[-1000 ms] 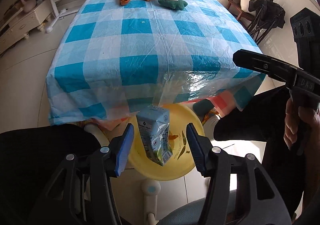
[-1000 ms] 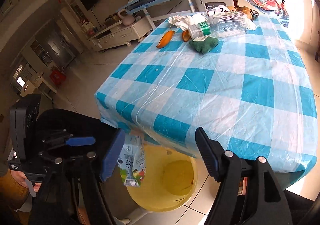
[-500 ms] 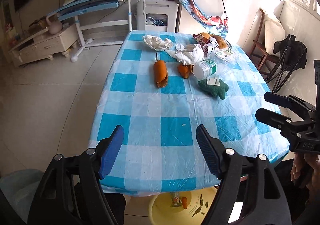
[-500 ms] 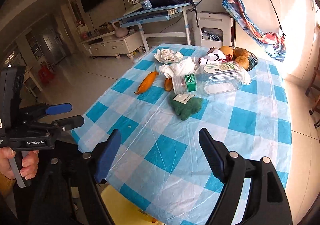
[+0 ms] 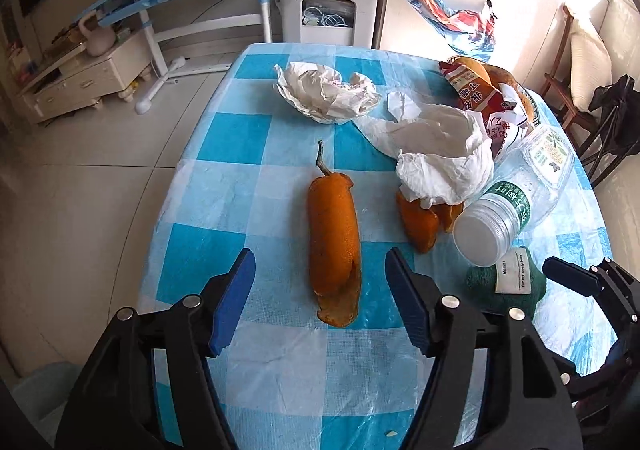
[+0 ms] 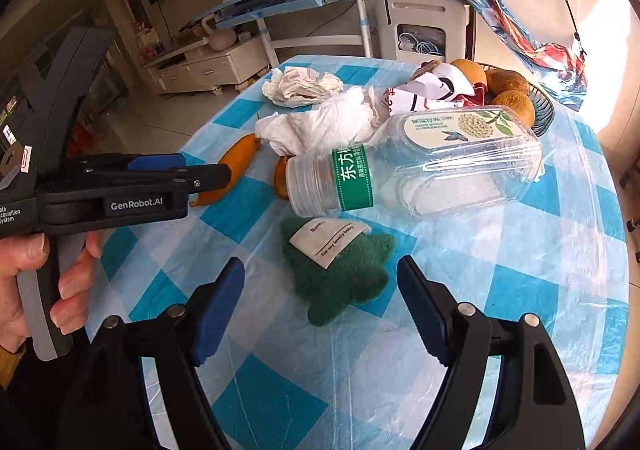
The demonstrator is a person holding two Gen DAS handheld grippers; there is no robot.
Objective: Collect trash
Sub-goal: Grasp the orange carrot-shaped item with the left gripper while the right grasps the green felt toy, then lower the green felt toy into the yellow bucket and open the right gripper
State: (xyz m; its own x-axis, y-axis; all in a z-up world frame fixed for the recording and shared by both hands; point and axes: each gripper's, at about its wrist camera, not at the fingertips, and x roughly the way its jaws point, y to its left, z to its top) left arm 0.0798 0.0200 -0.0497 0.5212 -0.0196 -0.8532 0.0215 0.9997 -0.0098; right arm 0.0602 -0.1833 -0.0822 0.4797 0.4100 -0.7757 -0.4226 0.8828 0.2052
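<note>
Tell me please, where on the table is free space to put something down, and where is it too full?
Free: the checked cloth left of the orange peel, up to the table's edge, and the near strip below the green felt toy. Crowded: the far right side, where crumpled tissues, the plastic bottle, snack wrappers and the fruit basket lie close together.

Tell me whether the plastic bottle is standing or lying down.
Lying down: the plastic bottle rests on its side on the tablecloth, capped end toward the cameras.
</note>
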